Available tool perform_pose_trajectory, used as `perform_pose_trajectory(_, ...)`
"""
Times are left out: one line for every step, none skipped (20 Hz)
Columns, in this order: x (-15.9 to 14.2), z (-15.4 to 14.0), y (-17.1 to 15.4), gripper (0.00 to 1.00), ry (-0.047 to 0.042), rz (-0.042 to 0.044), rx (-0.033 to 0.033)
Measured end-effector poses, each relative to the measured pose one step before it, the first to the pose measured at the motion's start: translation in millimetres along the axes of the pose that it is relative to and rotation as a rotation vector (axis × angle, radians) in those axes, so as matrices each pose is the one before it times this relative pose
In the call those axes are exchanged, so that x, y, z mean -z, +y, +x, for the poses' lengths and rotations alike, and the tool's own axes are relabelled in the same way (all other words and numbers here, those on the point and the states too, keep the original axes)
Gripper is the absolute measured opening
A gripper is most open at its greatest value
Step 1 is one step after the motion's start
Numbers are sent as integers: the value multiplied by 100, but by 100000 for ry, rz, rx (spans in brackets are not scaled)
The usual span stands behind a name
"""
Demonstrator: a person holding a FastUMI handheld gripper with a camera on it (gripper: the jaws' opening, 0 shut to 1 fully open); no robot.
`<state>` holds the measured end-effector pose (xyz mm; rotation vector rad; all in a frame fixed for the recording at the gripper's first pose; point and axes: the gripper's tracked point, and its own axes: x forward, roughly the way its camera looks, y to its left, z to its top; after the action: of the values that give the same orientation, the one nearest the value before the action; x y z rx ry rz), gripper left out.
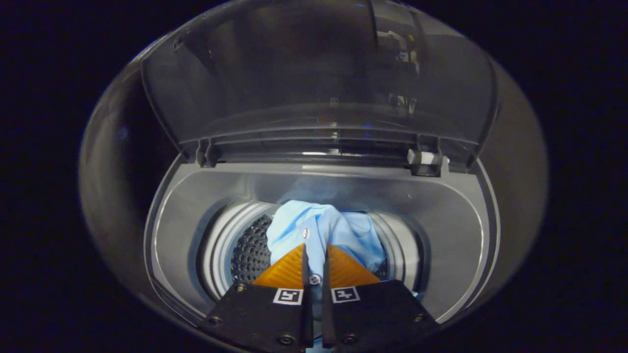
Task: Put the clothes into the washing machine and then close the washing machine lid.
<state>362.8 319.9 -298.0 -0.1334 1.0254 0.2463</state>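
A light blue buttoned shirt (pixel 321 230) bunches up over the mouth of the washing machine's drum (pixel 248 252). My gripper (pixel 315 256) is shut on the shirt: both orange fingers (pixel 284 274) pinch a fold of the cloth with a white button between them. The shirt hangs from the fingers into the drum, whose perforated wall shows to the left of it. Beyond the drum, the machine's smoky transparent lid (pixel 314 83) stands raised on its hinges.
The grey top panel (pixel 441 220) rings the drum opening. A hinge block (pixel 424 162) sits at the lid's right rear corner and another hinge (pixel 206 154) at the left.
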Motion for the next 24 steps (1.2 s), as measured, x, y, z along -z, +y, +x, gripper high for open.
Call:
perform_pose_trajectory(54, 134, 87, 11, 702, 212, -343)
perform_pose_trajectory(146, 87, 134, 14, 1073, 67, -453)
perform_pose_trajectory(-100, -91, -170, 15, -245, 399, 318)
perform_pose_trajectory(-123, -29, 25, 18, -645, 37, -214)
perform_pose_trajectory(-73, -79, 53, 24, -585, -49, 187)
perform_pose_trajectory(-20, 46, -62, 26, -276, -110, 555)
perform_pose_trajectory(-112, -191, -208, 32, -289, -113, 367)
perform_pose_trajectory(23, 95, 39, 36, -324, 86, -95)
perform_pose_trajectory(-44, -106, 283, 49, -710, -590, -445)
perform_pose_trajectory(-166, -56, -246, 62, -770, -218, 606)
perform_pose_trajectory(-108, -18, -296, 74, -869, -56, 1594)
perform_pose_trajectory(-99, -282, 132, 87, -1189, 177, 192)
perform_pose_trajectory(-377, -68, -48, 100, -1769, -434, 405)
perform_pose_trajectory(-412, -238, -214, 100, -2885, -486, 1659)
perform_pose_trajectory(-296, -382, -27, 98, -2426, -971, 750)
perform_pose_trajectory(-408, -285, 38, 98, -3079, -560, 920)
perform_pose_trajectory(-472, -325, -197, 99, -3292, -36, 1695)
perform_pose_trajectory(-317, -227, -285, 98, -3320, 95, 1505)
perform_pose_trajectory(-445, -504, -169, 98, -3224, 441, 921)
perform_pose_trajectory(-753, -540, -407, 98, -4632, 769, 2144)
perform_pose_trajectory(-737, -513, -595, 99, -4519, 816, 3202)
perform_pose_trajectory(-719, -684, -57, 98, -3184, 539, 599)
perform_pose_trajectory(-1010, -574, -288, 98, -4029, 99, 668)
perform_pose_trajectory(-801, -997, -29, 98, -3439, 506, 724)
